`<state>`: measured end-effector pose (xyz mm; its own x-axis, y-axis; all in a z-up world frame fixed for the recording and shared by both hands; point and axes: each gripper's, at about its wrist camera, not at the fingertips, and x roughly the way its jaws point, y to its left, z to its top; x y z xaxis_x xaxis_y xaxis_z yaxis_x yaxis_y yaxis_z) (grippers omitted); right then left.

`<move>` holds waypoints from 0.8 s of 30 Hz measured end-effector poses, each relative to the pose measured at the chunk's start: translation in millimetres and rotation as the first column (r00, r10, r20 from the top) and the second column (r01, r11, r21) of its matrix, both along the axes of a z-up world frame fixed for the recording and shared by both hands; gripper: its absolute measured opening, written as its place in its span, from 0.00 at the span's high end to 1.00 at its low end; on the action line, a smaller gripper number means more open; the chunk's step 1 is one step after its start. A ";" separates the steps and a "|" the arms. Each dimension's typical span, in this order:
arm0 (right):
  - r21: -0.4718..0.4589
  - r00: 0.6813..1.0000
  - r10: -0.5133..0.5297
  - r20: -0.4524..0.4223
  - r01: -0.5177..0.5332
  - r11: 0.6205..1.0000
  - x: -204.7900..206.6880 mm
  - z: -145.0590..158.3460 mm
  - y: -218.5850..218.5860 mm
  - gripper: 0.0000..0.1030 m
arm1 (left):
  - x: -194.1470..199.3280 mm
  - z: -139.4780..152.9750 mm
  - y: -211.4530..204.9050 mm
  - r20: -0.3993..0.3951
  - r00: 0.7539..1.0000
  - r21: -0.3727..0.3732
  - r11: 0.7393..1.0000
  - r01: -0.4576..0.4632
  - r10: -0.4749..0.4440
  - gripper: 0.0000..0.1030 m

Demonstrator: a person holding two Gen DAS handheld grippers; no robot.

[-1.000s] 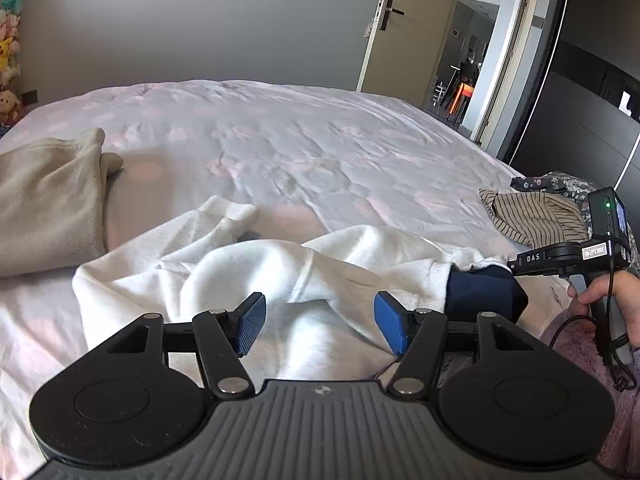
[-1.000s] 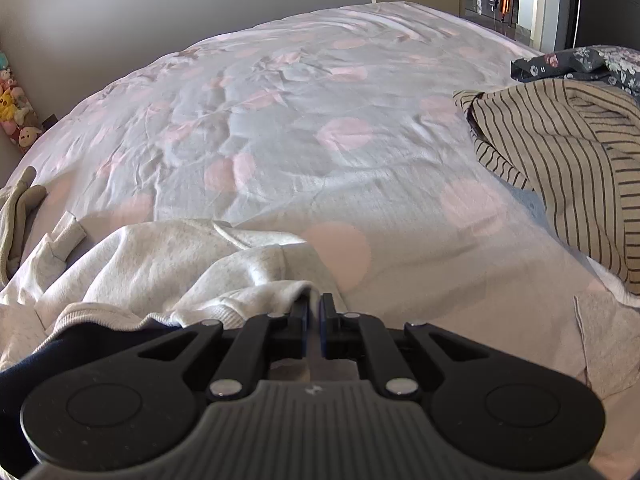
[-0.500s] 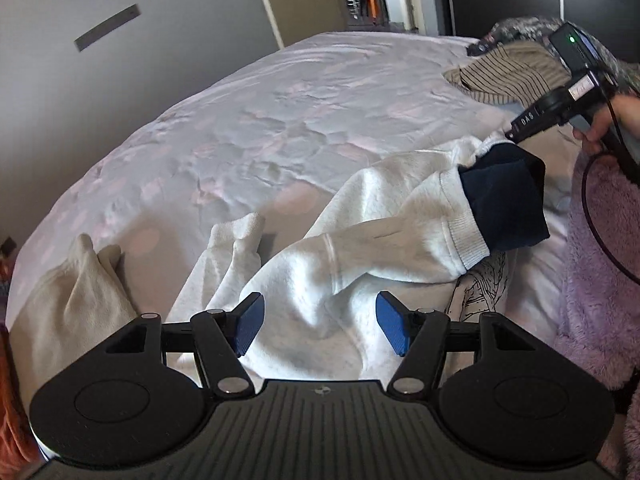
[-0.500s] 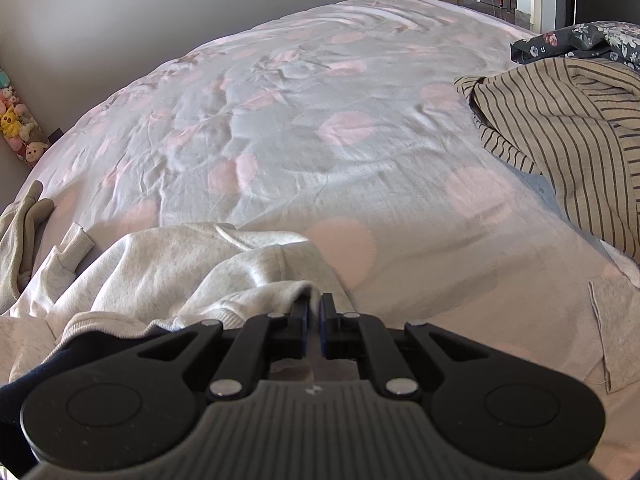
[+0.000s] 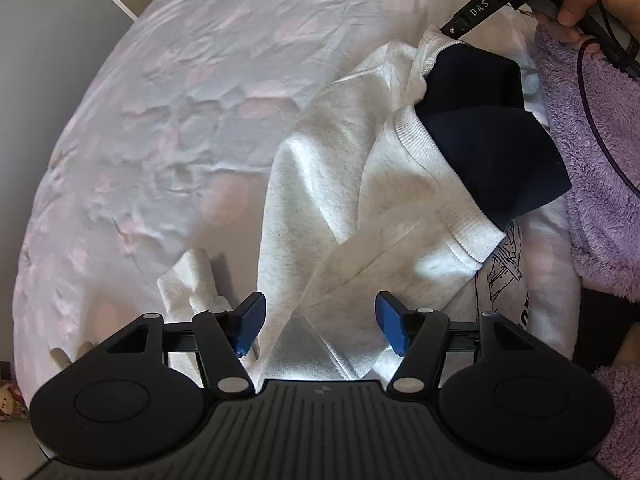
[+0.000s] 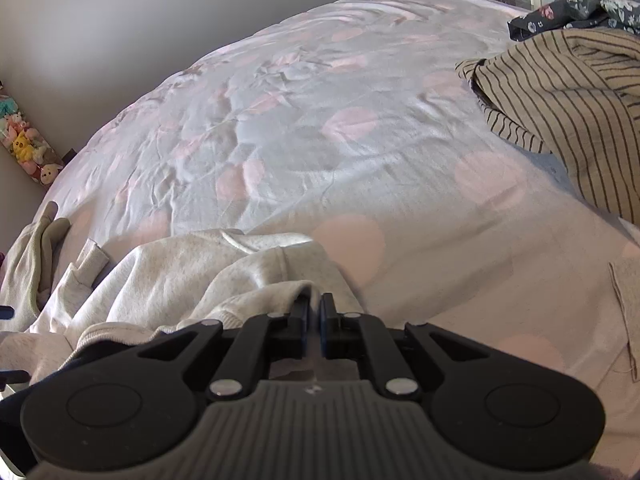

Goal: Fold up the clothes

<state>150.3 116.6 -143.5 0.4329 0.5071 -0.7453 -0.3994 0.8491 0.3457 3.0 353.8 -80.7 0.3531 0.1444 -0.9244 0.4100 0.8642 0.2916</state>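
Left gripper [image 5: 320,326] hangs above the white sweatshirt [image 5: 352,184] with its blue pads [image 5: 251,322] spread wide, nothing between them, fabric lies below the gap. Right gripper [image 6: 315,320] has its jaws pinched almost together on a fold of the same sweatshirt [image 6: 208,276] at its ribbed edge; in the left wrist view the right gripper [image 5: 454,32] shows as a black bar reaching down to the top edge of the garment, held by a hand [image 5: 576,4] at the upper right. Sweatshirt lies crumpled on the bed [image 6: 304,128], near edge of the bed, partly raised toward the right gripper, with a dark navy lining [image 5: 492,136] showing out of the ribbed opening. A sleeve cuff [image 5: 192,280] lies flat just left of the left gripper's left finger. Under the sweatshirt's lower right corner a white piece with black line print [image 5: 506,268] shows. Purple fleece sleeve [image 5: 592,168] fills the right side of the left wrist view. Striped garment [image 6: 568,92] sits well apart at the right of the bed, dark floral cloth [image 6: 568,10] behind it. Beige garment [image 6: 32,256] lies at the left edge, just beside the sweatshirt. Stuffed toys [image 6: 28,148] against the wall at far left
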 end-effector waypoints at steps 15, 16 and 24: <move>0.030 0.999 0.039 -0.001 -0.039 0.999 -2.6 4.8 0.3 0.92 | -82.7 68.7 20.2 0.189 0.912 -0.352 0.892 -0.283 0.364 0.93; 0.025 0.998 0.054 0.013 -0.054 0.998 -5.8 8.3 1.2 0.92 | -88.9 73.6 21.4 0.200 0.899 -0.374 0.878 -0.298 0.390 0.93; -0.039 0.977 0.191 0.095 -0.188 0.981 -37.9 44.1 -3.7 0.88 | -133.0 79.9 0.3 0.243 0.818 -0.487 0.795 -0.363 0.522 0.93</move>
